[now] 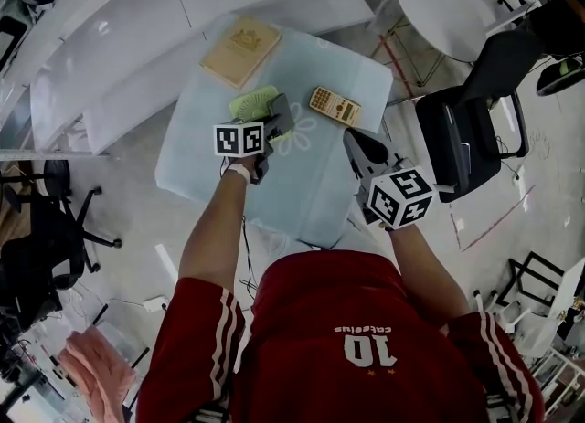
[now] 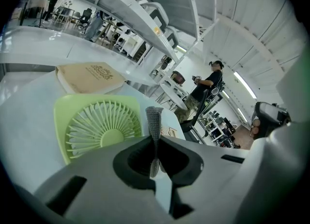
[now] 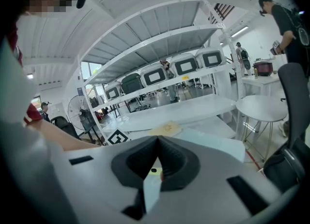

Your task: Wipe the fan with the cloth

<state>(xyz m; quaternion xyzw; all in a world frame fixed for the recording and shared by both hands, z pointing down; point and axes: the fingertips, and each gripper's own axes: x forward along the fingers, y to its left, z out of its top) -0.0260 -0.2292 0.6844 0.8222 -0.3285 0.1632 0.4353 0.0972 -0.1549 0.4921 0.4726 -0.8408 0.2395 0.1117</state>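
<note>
Your red shirt (image 1: 347, 321) fills the near edge, and out past it your left gripper (image 2: 155, 145) is clamped tight on the grey cloth (image 2: 154, 119), just beside the green fan (image 2: 99, 128) lying on the worktop (image 1: 329, 188). Your right gripper (image 3: 157, 141) hovers near the calculator (image 1: 335, 105), jaws pressed together with nothing between them.
</note>
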